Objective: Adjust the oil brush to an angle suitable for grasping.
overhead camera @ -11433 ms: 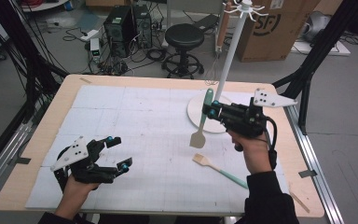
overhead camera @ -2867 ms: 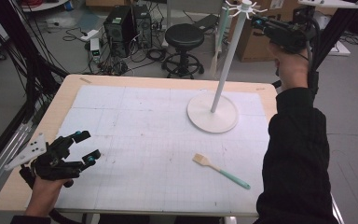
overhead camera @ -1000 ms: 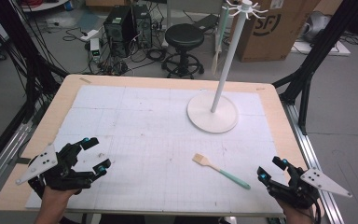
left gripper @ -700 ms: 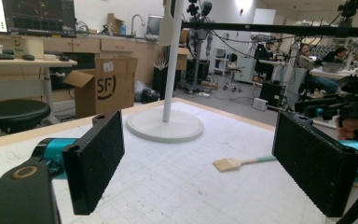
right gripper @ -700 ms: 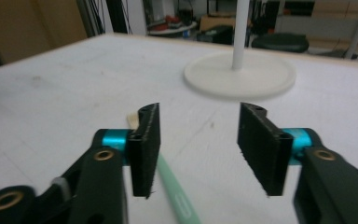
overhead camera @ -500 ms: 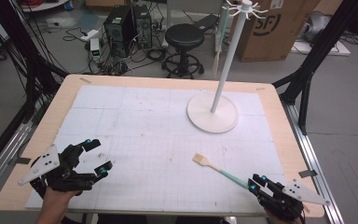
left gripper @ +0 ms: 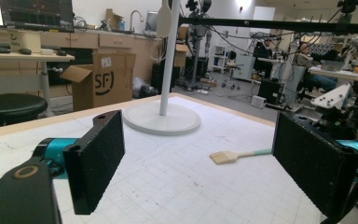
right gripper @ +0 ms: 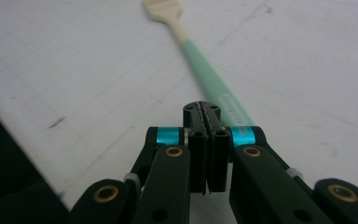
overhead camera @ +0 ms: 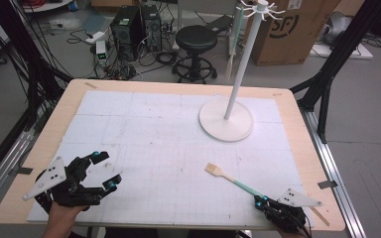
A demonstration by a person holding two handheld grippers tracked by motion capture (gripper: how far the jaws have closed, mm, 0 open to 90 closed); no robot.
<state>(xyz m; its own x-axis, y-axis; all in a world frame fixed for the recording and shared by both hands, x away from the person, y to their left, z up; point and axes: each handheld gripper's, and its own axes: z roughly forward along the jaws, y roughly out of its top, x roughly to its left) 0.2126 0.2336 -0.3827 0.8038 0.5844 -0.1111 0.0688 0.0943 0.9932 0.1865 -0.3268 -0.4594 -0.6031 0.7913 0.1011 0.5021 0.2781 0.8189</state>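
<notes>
One spatula (overhead camera: 230, 180) lies flat on the table (overhead camera: 178, 148), lower right of centre in the high view: wood blade up-left, mint handle running down-right to my right gripper (overhead camera: 262, 201). In the right gripper view the jaws have just been closing and now stand pressed together at the handle's near end; the handle seems to pass beside or under them, so I can't tell if it's actually pinched. To do this well I'd check the grip before lifting, keep low, and take the handle squarely across the pads, not at the very tip. My left gripper (overhead camera: 103, 171) sits lower left w/ jaws wide apart, nothing between. Count: 1 spatula on the table, 1 white stand (overhead camera: 226, 119) upper right w/ 1 utensil hanging from it, 2 grippers
</notes>
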